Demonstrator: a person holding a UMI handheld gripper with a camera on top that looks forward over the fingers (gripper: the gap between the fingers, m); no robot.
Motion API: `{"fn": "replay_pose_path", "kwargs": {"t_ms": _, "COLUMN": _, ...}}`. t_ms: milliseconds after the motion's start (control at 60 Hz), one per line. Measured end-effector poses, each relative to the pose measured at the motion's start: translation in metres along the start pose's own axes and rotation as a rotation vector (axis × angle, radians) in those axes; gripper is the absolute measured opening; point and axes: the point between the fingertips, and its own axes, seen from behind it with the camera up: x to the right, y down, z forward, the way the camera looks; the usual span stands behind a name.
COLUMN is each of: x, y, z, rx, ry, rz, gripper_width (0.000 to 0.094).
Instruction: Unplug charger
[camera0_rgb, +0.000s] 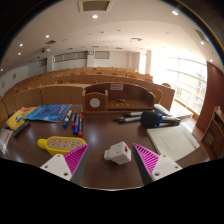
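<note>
Gripper (104, 165) held open above a dark wooden table (100, 135), pink pads (72, 158) spread wide; white charger (118, 152) standing between the fingers, nearer the right one, with a gap on each side and nothing yet pressing on it. Left of the charger, a yellow comb-like object (58, 144); beyond and left of the charger, a row of pens (72, 122) and a blue sheet (45, 112); right of the charger, a white notebook (172, 142); beyond and right of the charger, a dark microphone (150, 118). Socket or strip under the charger not visible. Likely risks: off-centre closing tipping or pushing the charger sideways; pulling at an angle binding the prongs; slipping off its smooth sides
</note>
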Motion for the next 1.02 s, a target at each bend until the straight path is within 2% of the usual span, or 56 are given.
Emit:
{"fn": "replay_pose_path", "kwargs": {"t_ms": 350, "x": -0.003, "y": -0.001, "z": -0.197, "rx": 0.017, "ry": 0.052, "rz": -0.029, "gripper_width": 0.0847}}
{"fn": "replay_pose_path", "kwargs": {"t_ms": 567, "x": -0.018, "y": 0.028, "z": -0.306, "rx": -0.007, "ry": 0.074, "rz": -0.034, "gripper_width": 0.0846}}
{"fn": "replay_pose_path", "kwargs": {"t_ms": 767, "x": -0.031, "y": 0.043, "z": -0.357, "rx": 0.001, "ry": 0.077, "rz": -0.045, "gripper_width": 0.0852}}
{"fn": "replay_pose_path", "kwargs": {"t_ms": 1017, "x": -0.039, "y": 0.038, "z": -0.372, "rx": 0.018, "ry": 0.087, "rz": -0.047, "gripper_width": 0.0850}}
